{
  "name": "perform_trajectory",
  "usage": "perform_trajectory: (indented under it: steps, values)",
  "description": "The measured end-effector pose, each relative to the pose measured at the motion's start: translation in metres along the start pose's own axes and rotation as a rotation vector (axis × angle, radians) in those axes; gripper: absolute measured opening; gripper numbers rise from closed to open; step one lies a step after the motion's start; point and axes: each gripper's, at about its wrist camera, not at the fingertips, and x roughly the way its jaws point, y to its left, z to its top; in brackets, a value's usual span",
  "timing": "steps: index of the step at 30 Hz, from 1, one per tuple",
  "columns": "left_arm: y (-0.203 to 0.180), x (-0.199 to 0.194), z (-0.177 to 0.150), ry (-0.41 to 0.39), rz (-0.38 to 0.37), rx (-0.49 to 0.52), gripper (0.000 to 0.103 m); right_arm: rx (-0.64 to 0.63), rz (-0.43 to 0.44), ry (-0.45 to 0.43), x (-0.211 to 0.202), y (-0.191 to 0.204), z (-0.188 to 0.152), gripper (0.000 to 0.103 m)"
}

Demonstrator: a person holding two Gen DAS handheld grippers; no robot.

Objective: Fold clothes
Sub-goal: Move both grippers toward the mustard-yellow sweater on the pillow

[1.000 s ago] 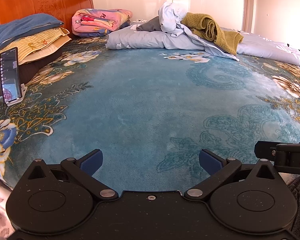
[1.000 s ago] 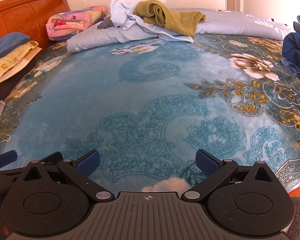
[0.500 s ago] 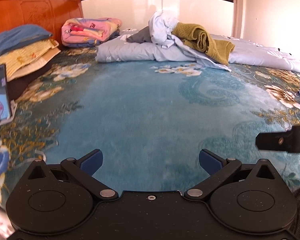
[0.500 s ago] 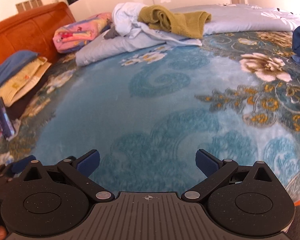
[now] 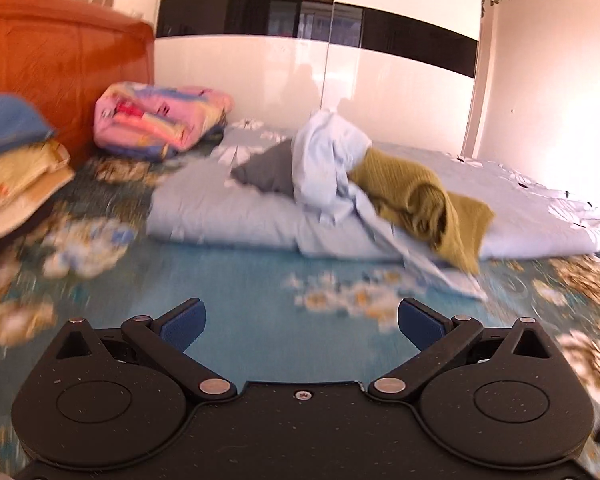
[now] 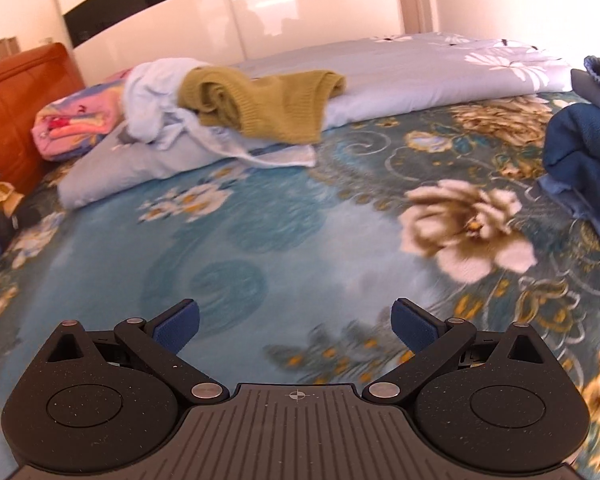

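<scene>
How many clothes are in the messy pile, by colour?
Olive green sweater: 1
Light blue shirt: 1
Grey garment: 1
Total: 3 in the pile on the pale blue quilt

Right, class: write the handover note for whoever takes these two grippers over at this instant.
Left gripper: open, empty, above the bed.
Right gripper: open, empty, above the bed.
Clothes: olive sweater and light blue garment lie crumpled on the pale blue quilt at the bed's far side. Dark blue clothes sit stacked at right.
Done: nothing in hand; the pile is unfolded.
Left: pick a garment, spread it on the teal blanket, fold.
</scene>
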Motion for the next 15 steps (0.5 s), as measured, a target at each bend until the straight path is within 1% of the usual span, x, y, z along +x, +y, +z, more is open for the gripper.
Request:
perform_trajectory:
  steps: [3, 6, 9, 12, 15]
  values:
    - [-0.01, 0.059, 0.031, -0.032, 0.008, 0.032, 0.101, 0.031, -0.032, -0.009, 0.012, -0.021, 0.009, 0.103]
    - [-0.017, 0.114, 0.049, -0.046, 0.039, 0.022, 0.1, 0.066, -0.063, -0.012, 0.02, -0.039, 0.008, 0.103]
    - [-0.025, 0.167, 0.059, -0.036, 0.072, 0.029, 0.098, 0.088, -0.085, -0.008, 0.033, -0.055, 0.009, 0.103]
    - [-0.031, 0.208, 0.064, -0.032, 0.104, 0.044, 0.094, 0.104, -0.09, -0.006, 0.042, -0.067, 0.01, 0.103]
    - [-0.034, 0.237, 0.068, -0.022, 0.093, 0.039, 0.09, 0.122, -0.083, -0.01, 0.048, -0.074, 0.008, 0.103]
